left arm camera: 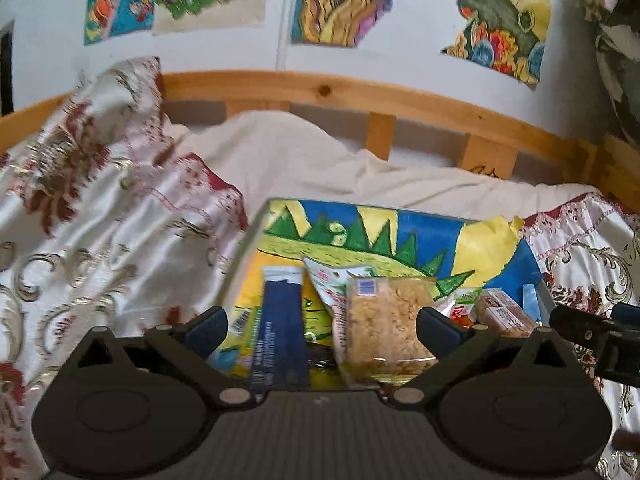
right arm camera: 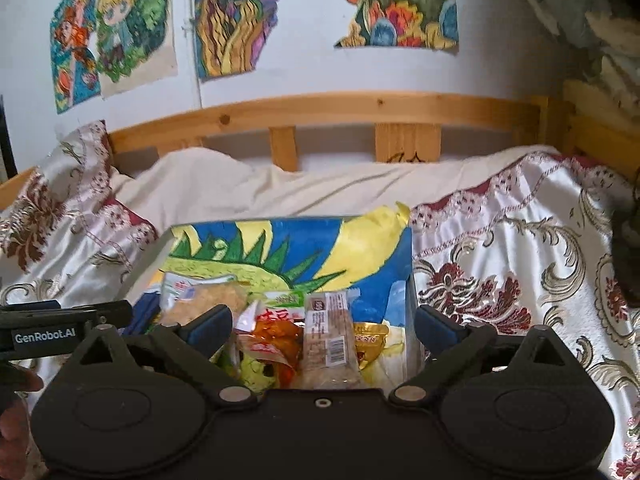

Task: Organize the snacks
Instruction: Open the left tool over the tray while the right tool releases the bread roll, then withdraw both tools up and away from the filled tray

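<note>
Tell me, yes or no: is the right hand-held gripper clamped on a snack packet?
No. The right hand-held gripper stands wide open above the snack packets in the clear box, its fingers touching none.

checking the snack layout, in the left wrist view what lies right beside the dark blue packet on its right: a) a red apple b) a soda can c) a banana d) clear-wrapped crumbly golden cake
d: the clear-wrapped crumbly cake lies in the box just right of the dark blue packet, with a green-and-white wrapper poking up behind them.
</note>
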